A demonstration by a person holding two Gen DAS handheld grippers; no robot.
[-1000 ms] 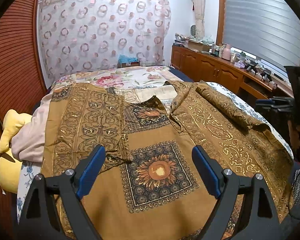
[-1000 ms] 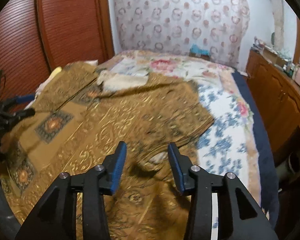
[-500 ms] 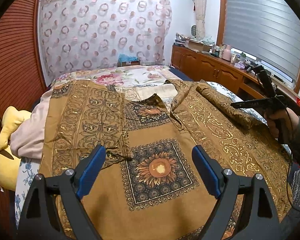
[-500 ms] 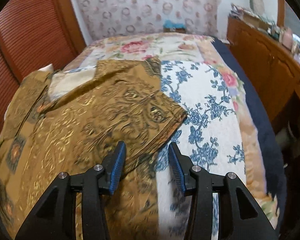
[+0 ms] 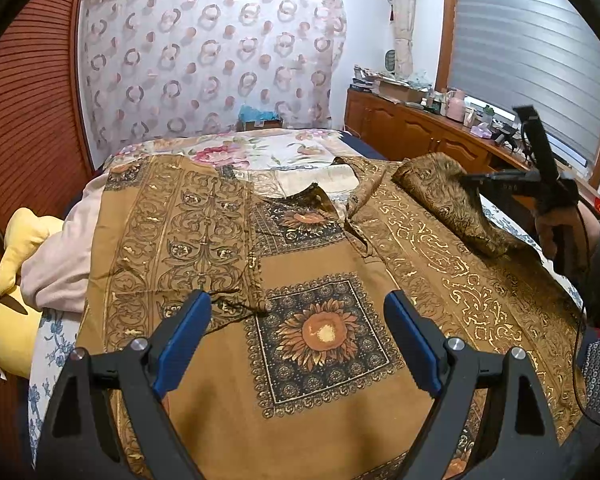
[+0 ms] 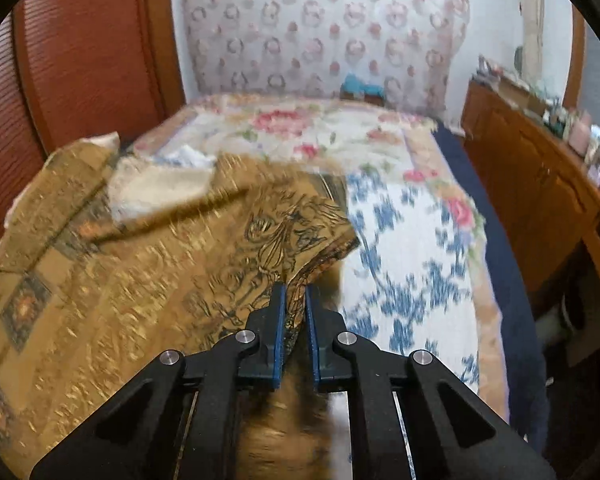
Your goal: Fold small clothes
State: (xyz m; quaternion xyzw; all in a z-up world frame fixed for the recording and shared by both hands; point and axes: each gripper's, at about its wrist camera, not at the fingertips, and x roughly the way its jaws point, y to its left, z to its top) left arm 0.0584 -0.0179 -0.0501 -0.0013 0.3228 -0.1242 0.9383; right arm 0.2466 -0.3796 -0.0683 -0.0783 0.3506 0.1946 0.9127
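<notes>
A brown and gold patterned shirt [image 5: 312,264] lies spread on the bed, its left sleeve [image 5: 188,240] folded in over the body. My left gripper [image 5: 298,304] hangs open just above the sunflower panel [image 5: 320,332], with nothing between its fingers. The shirt's right sleeve [image 6: 284,236] lies bunched at the bed's right side. My right gripper [image 6: 296,296] is closing on that sleeve's near edge, and fabric sits pinched between the blue pads. In the left wrist view the right gripper [image 5: 470,179] reaches the sleeve [image 5: 452,196] from the right, held by a hand [image 5: 560,232].
A yellow plush toy [image 5: 16,280] and a pale pink cloth [image 5: 60,256] lie at the bed's left edge. A wooden cabinet [image 5: 420,136] with clutter on top runs along the right wall. A red-brown slatted door [image 6: 80,60] stands left. The floral bedsheet [image 6: 412,248] shows right of the shirt.
My right gripper moved along the bed's right side to the sleeve's edge and shut on the fabric. The left gripper has stayed put and open.
</notes>
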